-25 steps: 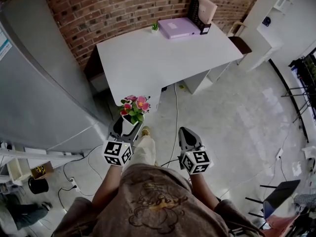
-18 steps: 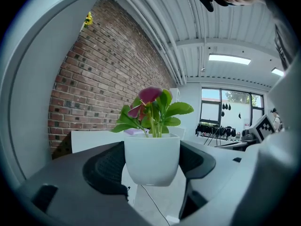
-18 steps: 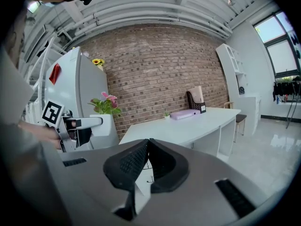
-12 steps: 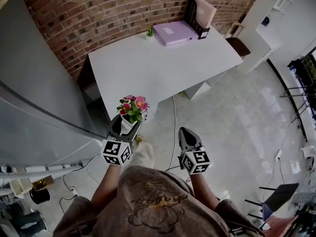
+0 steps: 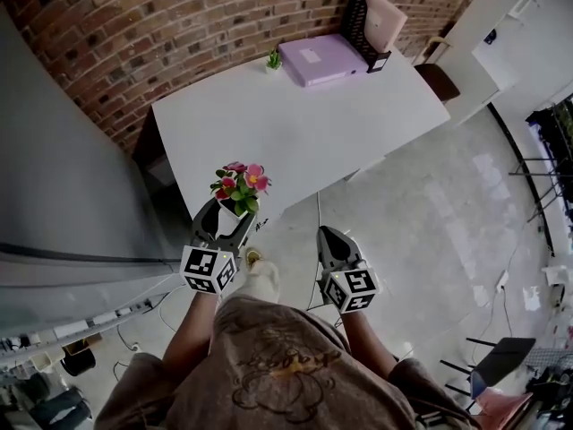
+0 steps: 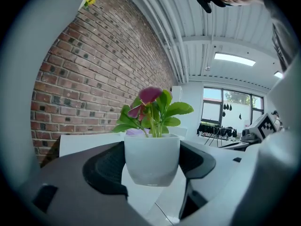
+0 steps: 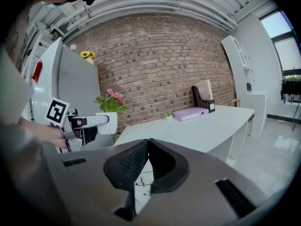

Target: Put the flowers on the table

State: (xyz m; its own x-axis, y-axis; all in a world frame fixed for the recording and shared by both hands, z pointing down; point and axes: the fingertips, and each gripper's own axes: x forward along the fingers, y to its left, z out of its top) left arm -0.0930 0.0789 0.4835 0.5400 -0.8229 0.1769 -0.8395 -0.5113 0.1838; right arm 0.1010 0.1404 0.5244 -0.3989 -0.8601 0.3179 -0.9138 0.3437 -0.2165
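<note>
A small white pot of pink flowers [image 5: 237, 189] is held in my left gripper [image 5: 224, 219], which is shut on the pot [image 6: 151, 158]. The pot hangs in the air just short of the near corner of the white table [image 5: 295, 124]. In the right gripper view the flower pot [image 7: 108, 117] and left gripper appear at the left, beside the table [image 7: 207, 126]. My right gripper [image 5: 328, 244] is shut and holds nothing; its jaws meet at the tips [image 7: 148, 147].
A purple box [image 5: 320, 59], a black-and-pink file holder [image 5: 372, 25] and a tiny green plant [image 5: 274, 59] stand at the table's far edge by the brick wall. A grey cabinet [image 5: 63, 204] stands to the left. Cables [image 5: 315, 240] lie on the floor under the table's corner.
I have stepped closer to the table; it now fills more of the head view. The left gripper with the pot has come nearer the table's corner. The right gripper stays shut.
</note>
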